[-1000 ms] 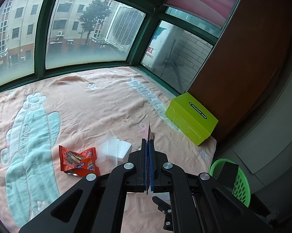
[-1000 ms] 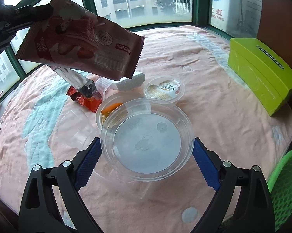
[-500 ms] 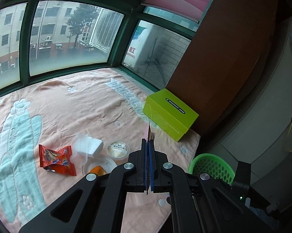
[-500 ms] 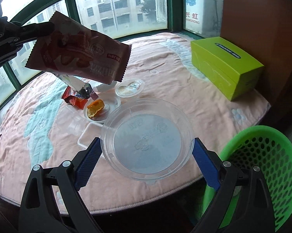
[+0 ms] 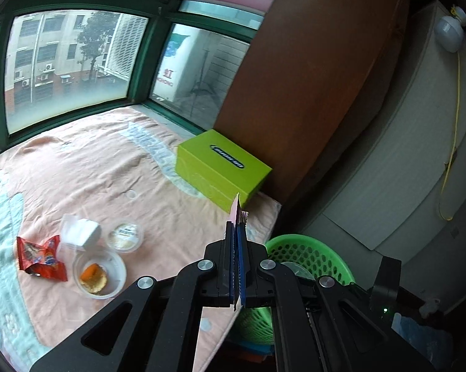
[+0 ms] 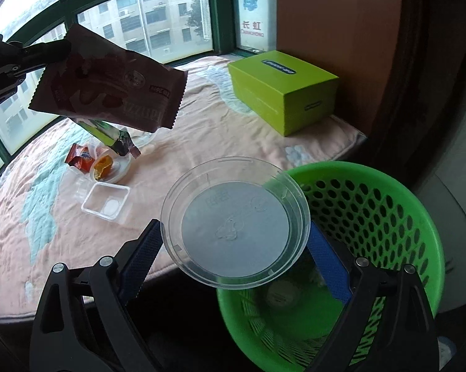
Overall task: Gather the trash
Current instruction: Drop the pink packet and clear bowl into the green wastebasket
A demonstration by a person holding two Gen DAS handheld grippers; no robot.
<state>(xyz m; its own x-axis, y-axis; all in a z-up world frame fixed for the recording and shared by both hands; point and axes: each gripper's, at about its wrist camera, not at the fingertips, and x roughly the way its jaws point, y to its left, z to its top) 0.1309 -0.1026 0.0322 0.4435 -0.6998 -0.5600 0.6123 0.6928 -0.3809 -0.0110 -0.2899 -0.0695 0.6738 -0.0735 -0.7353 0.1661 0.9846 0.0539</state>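
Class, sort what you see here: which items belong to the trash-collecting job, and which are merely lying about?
Job: pink wrapper, clear lid, green basket, red packet, food cup, clear tray.
Lying about: green box, blanket.

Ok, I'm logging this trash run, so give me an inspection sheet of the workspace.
Surface: pink blanket, rumpled.
Job's things: green basket beside the blanket's edge; clear lid; pink wrapper.
Clutter: red wrapper, bowl with orange scraps, sealed cup, clear tray, white foam piece, green box.
Grippers: left gripper shut on pink wrapper; right gripper fingers clamp clear lid.
Cables: yellow cord on white appliance.
Surroundings: green-framed windows, buildings outside.
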